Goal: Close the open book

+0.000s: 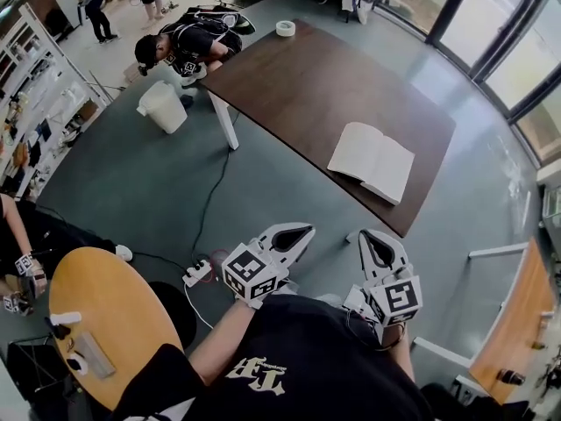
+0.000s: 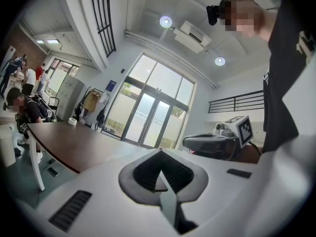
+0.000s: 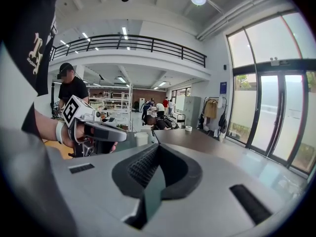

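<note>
An open book [image 1: 372, 160] with white pages lies flat near the front right edge of the dark brown table [image 1: 298, 86]. Both grippers hang over the floor, short of the table's front corner and apart from the book. My left gripper [image 1: 307, 231] is shut with nothing in it; in the left gripper view its jaws [image 2: 159, 153] meet at a point. My right gripper [image 1: 365, 236] is also shut and empty, its jaws [image 3: 157, 146] closed together in the right gripper view. The book shows in neither gripper view.
A roll of tape [image 1: 285, 28] sits at the table's far corner. A person [image 1: 188, 46] crouches beside a white bin [image 1: 164, 106] at the table's left end. A power strip [image 1: 198, 273] and cable lie on the floor. A round wooden table [image 1: 105, 323] stands at lower left.
</note>
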{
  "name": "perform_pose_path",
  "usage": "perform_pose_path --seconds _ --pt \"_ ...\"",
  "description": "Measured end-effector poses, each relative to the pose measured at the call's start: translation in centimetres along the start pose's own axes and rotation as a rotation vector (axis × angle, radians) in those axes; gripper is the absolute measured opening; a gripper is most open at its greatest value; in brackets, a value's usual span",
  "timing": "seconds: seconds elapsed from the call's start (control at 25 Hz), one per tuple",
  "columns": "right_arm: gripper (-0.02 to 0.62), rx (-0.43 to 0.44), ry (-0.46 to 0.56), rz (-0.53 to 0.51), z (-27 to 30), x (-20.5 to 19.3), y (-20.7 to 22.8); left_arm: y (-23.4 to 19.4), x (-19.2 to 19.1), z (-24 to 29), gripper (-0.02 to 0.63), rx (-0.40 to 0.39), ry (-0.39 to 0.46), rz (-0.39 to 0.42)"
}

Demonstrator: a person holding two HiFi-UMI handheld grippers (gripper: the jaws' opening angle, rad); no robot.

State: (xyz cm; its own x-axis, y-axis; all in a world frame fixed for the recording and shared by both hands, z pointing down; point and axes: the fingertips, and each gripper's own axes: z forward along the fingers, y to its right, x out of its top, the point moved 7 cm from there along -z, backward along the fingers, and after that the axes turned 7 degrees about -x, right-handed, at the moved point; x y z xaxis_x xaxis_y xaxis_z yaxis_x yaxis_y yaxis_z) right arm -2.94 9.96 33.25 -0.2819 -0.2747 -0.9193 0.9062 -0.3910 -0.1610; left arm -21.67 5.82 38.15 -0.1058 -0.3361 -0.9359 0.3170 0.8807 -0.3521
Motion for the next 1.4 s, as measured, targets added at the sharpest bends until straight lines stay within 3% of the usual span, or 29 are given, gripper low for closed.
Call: perform_pose_path --seconds 0.16,0.32,0.56,0.92,1.4 --pt "-0.012 -0.023 -0.023 -0.011 0.9 0.5 -0.6 -1.5 0.2 -0.6 0.005 -0.007 -0.01 0.002" --pt "-0.012 -0.026 0.022 0.013 1.4 -0.9 -0.8 -2.4 0.3 -0.6 0.005 -0.021 -0.017 -0.003" --pt "-0.012 -0.048 -0.008 0.043 1.6 -2.0 0.9 -2.9 -0.2 1.5 0.005 -0.058 -0.04 -0.035" --pt "-0.012 -0.04 -0.026 0.075 3.4 -2.2 4.6 -4.3 0.2 5.1 0.005 -0.054 -0.061 -0.082" --pt "-0.012 -0.068 -0.027 0.128 4.3 -4.1 13.2 -5.4 0.8 13.8 0.005 -0.084 -0.099 -0.121"
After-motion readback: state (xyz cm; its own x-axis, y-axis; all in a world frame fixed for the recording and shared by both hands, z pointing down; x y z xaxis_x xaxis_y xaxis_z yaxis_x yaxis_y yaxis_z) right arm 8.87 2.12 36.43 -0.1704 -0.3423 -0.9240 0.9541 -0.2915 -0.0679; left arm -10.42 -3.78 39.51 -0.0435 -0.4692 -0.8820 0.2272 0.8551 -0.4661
